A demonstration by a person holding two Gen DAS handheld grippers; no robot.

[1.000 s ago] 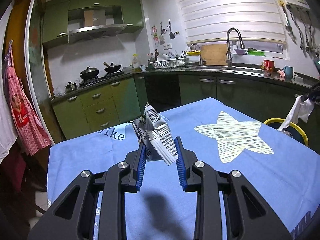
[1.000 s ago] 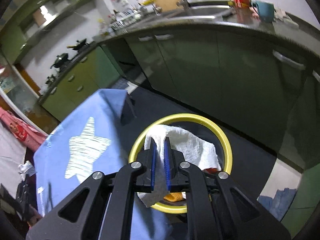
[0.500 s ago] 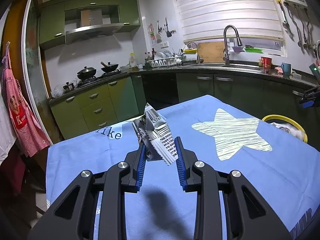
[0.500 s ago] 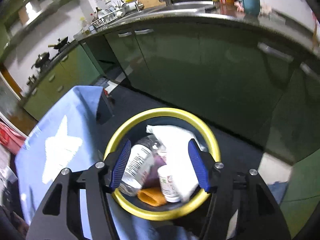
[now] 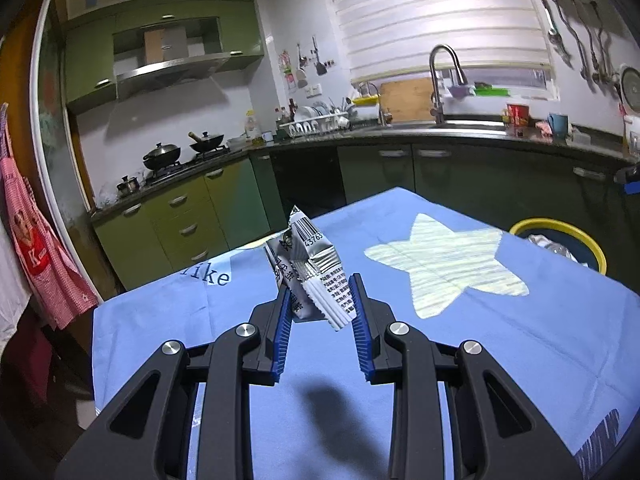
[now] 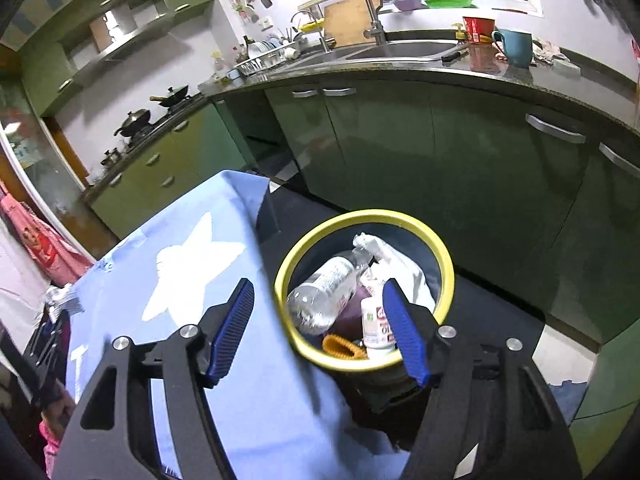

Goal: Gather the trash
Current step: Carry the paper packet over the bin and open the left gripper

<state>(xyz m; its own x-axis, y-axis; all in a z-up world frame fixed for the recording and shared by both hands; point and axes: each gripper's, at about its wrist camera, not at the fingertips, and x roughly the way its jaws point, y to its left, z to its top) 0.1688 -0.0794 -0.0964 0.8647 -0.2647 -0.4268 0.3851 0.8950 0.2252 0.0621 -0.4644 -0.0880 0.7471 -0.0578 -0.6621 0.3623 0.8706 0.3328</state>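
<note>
Wrapper [image 5: 316, 276] in left hand-held gripper [image 5: 320, 312]; right hand-held gripper [image 6: 320, 320] opening, empty.

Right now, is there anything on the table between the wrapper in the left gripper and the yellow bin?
Nothing visible. The wrapper is clamped in the left gripper above the bare blue tablecloth, and the yellow-rimmed bin sits past the table's right edge, its top open. The right gripper, opening and empty, is beside it.
</note>
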